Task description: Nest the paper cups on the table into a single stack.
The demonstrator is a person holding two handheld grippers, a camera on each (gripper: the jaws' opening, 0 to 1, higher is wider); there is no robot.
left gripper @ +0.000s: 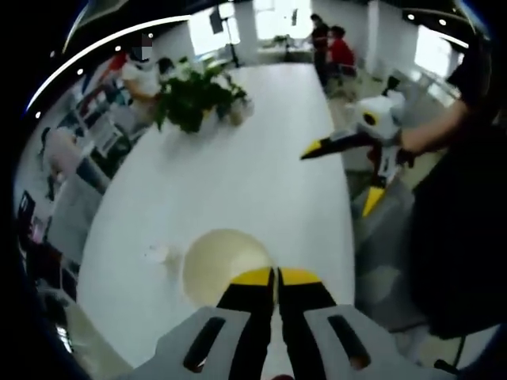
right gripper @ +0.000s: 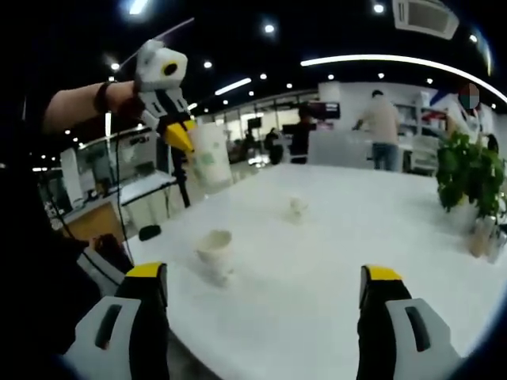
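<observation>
The left claw (right gripper: 181, 134), upper left in the right gripper view, is clamped on the rim of a paper cup (right gripper: 211, 156) held above the white desk (right gripper: 341, 237), while the right claw (right gripper: 261, 289) stands wide open and empty. Two more cups wait: one (right gripper: 215, 252) at lower left, a smaller-looking one (right gripper: 297, 207) near centre. I'd bring the held cup squarely over the nearer one, mouths aligned, then lower it straight.

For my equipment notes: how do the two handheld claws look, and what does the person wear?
Both the left claw and the right claw have black jaws with yellow tips on grey mounts. The bodies are white with a yellow ring. The person wears dark clothing and a dark wristband.
</observation>
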